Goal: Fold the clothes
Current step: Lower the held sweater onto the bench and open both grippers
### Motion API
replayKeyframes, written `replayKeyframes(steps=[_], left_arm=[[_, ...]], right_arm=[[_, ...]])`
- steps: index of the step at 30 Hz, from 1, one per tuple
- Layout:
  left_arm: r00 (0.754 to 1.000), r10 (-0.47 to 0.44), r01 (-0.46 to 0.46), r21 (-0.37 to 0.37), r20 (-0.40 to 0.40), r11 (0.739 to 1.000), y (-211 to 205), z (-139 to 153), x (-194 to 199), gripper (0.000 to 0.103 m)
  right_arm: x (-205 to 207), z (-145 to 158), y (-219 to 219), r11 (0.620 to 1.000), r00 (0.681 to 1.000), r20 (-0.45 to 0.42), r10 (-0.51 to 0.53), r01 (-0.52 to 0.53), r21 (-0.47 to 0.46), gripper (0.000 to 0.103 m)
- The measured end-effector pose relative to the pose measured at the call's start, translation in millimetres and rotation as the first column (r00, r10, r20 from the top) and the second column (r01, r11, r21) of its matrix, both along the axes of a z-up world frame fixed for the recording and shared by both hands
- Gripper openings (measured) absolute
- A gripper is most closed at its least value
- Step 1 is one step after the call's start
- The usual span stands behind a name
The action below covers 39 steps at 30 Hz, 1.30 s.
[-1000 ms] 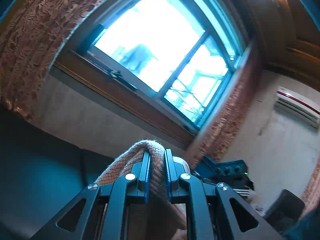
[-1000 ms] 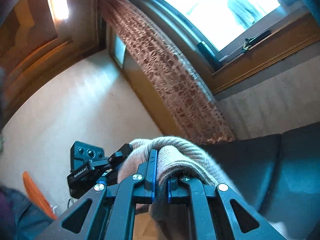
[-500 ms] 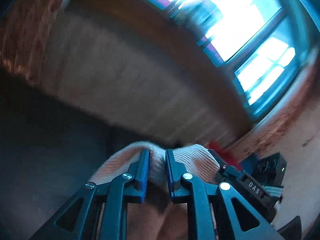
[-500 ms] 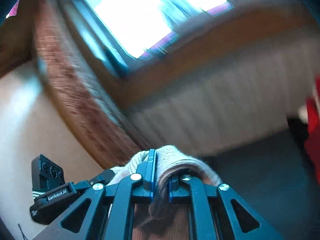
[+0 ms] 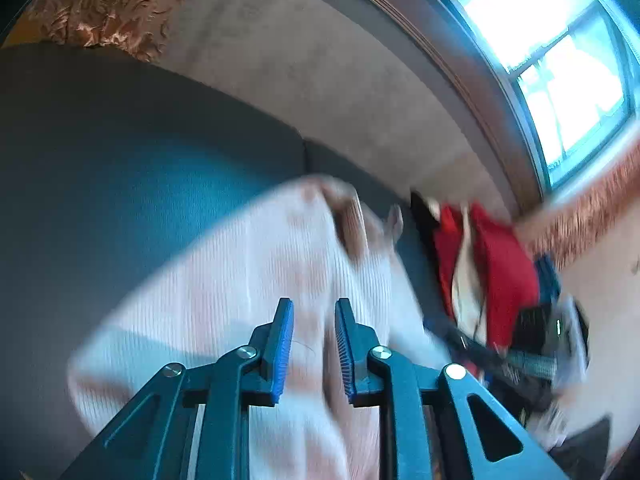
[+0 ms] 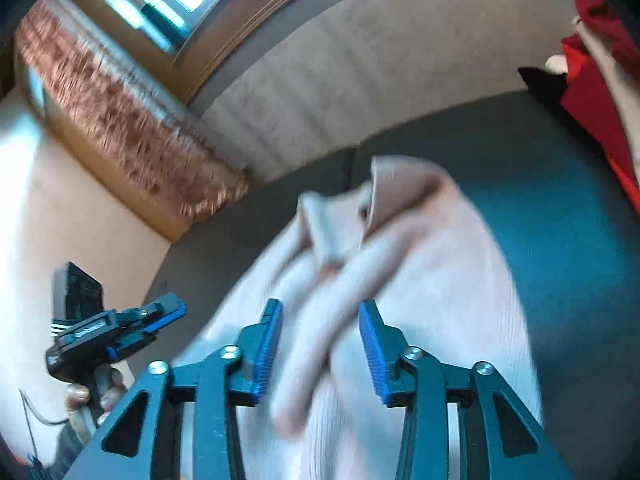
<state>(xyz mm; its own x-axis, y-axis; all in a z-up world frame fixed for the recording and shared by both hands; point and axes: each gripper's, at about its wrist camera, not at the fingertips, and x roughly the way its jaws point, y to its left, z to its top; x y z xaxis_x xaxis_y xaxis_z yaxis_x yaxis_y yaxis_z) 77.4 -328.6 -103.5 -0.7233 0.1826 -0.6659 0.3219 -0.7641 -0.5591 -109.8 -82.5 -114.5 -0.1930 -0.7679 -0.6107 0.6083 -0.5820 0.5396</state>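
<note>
A pale pink ribbed knit garment (image 5: 260, 272) lies spread on the dark sofa seat (image 5: 100, 160), its far end bunched into folds. My left gripper (image 5: 314, 304) points down over it. Its jaws are opening, and the blue pads stand apart with the cloth lying below them, not pinched. In the right wrist view the same garment (image 6: 440, 280) shows a rolled fold running between the jaws of my right gripper (image 6: 321, 304). Those jaws are opening wide and the pads do not press the fold. The left gripper (image 6: 172, 312) appears there at the lower left, held by a hand (image 6: 86, 396).
A red garment (image 5: 504, 272) with white and dark parts is heaped at the sofa's right end, also seen as a red garment (image 6: 592, 64) at the top right. Behind the sofa (image 6: 560, 200) rise a grey wall, a window (image 5: 540, 40) and a patterned curtain (image 6: 120, 120).
Both grippers swung down from facing the window to facing the sofa. Their jaws, shut on the knit garment before, have parted, and the garment now lies on the seat.
</note>
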Motion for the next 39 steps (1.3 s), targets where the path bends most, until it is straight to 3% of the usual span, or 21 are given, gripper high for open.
replayKeyframes(steps=[4,6,9,13,16,18,20,22,23,26,28,31,34,39], left_arm=[[0.991,-0.023,0.039,-0.122,0.129,0.992,37,-30,16,0.021],[0.983,-0.001,0.028,-0.142,0.183,0.990,39,-46,17,0.019],[0.986,-0.006,0.031,-0.150,0.169,0.988,34,-47,10,0.019],[0.982,-0.028,0.077,-0.256,0.189,0.964,31,-48,-12,0.018],[0.972,-0.035,0.108,-0.311,0.231,0.944,13,-45,-33,0.012],[0.966,-0.023,0.120,-0.366,0.258,0.923,-2,-45,-41,0.010],[0.962,-0.017,0.125,-0.381,0.274,0.916,-22,-45,-48,0.009],[0.958,0.004,0.116,-0.400,0.287,0.909,-48,-45,-54,0.008],[0.958,0.012,0.103,-0.385,0.285,0.917,-59,-45,-56,0.005],[0.971,0.031,0.020,-0.211,0.236,0.977,-97,-42,-48,0.002],[0.976,0.080,-0.056,-0.120,0.200,0.991,-115,-36,-34,0.002],[0.983,0.111,-0.090,-0.141,0.149,0.986,-104,-13,3,0.005],[0.990,0.074,-0.058,-0.138,0.119,0.989,-71,-1,43,0.017],[0.989,-0.011,0.029,-0.120,0.144,0.992,-1,-6,92,0.027]], right_arm=[[7,-30,10,0.991,0.999,-0.021,-0.042,0.045,0.123,0.048],[-5,-38,11,0.985,0.996,-0.040,-0.078,0.083,0.153,0.048],[-30,-45,6,0.969,0.988,-0.082,-0.129,0.143,0.201,0.046],[-59,-47,-8,0.939,0.973,-0.188,-0.134,0.185,0.291,0.045],[-81,-49,-22,0.901,0.953,-0.286,-0.099,0.208,0.381,0.046],[-100,-50,-25,0.873,0.940,-0.335,-0.066,0.217,0.436,0.052],[-121,-53,-22,0.852,0.932,-0.358,-0.053,0.229,0.470,0.081],[-145,-59,-9,0.859,0.947,-0.307,-0.095,0.234,0.454,0.093],[-156,-62,-1,0.864,0.953,-0.277,-0.120,0.237,0.443,0.095],[-166,-63,8,0.871,0.953,-0.272,-0.132,0.242,0.428,0.096],[-167,-62,13,0.876,0.953,-0.272,-0.134,0.242,0.416,0.097],[-168,-62,19,0.886,0.954,-0.262,-0.142,0.241,0.396,0.097],[-167,-61,25,0.888,0.954,-0.259,-0.149,0.244,0.390,0.099],[-161,-60,37,0.875,0.951,-0.257,-0.171,0.267,0.404,0.103]])
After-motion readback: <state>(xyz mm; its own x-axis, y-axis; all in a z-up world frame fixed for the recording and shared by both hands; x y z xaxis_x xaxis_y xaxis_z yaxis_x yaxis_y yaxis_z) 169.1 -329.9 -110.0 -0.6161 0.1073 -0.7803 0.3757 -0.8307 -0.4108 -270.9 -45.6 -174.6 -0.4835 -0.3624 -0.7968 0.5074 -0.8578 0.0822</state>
